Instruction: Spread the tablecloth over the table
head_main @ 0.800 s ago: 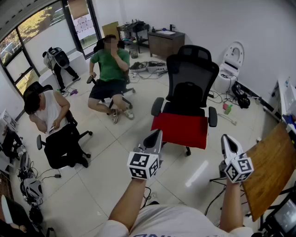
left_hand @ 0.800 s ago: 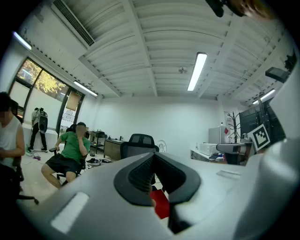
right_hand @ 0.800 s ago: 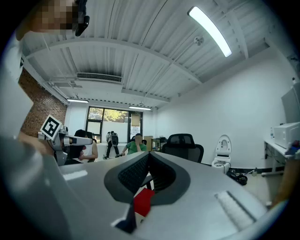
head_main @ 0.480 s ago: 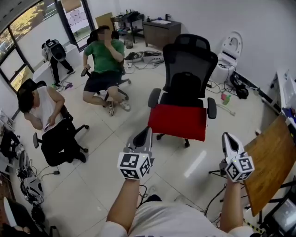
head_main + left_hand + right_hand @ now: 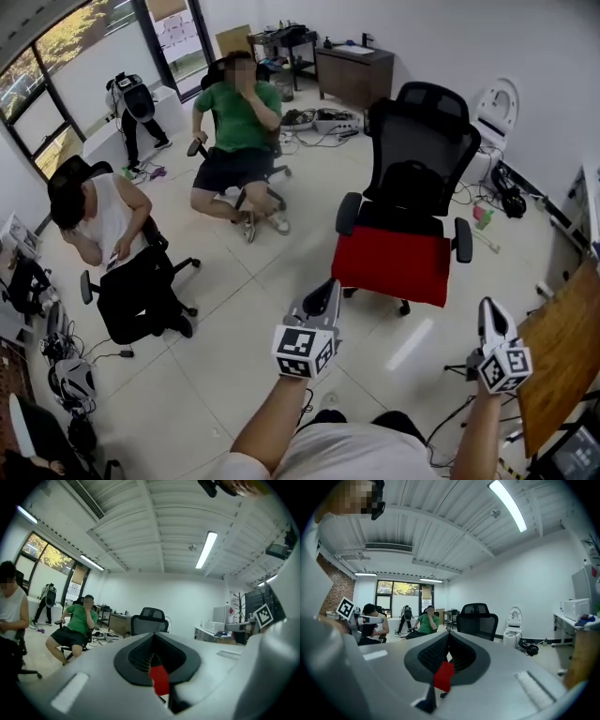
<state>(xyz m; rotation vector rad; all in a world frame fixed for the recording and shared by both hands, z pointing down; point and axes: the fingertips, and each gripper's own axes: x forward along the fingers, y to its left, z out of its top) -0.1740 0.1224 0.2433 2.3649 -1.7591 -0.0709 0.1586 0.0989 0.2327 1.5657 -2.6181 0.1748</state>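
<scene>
No tablecloth shows in any view. Only a corner of the brown wooden table (image 5: 561,375) shows, at the right edge of the head view. My left gripper (image 5: 325,292) is held out level over the tiled floor, jaws shut with nothing in them. My right gripper (image 5: 488,311) hangs beside it, close to the table's corner, also shut and empty. In the left gripper view the left gripper (image 5: 153,639) points toward the office chair (image 5: 149,618). In the right gripper view the right gripper (image 5: 448,640) faces the same chair (image 5: 476,615).
A black office chair with a red seat (image 5: 394,264) stands just ahead of both grippers. A person in a green shirt (image 5: 239,117) and a person in a white top (image 5: 101,223) sit at the left. Cables and a dark cabinet (image 5: 354,77) lie beyond.
The head view has swung, so the chair and both grippers now sit further right and lower in the picture. Both grippers stay shut and side by side.
</scene>
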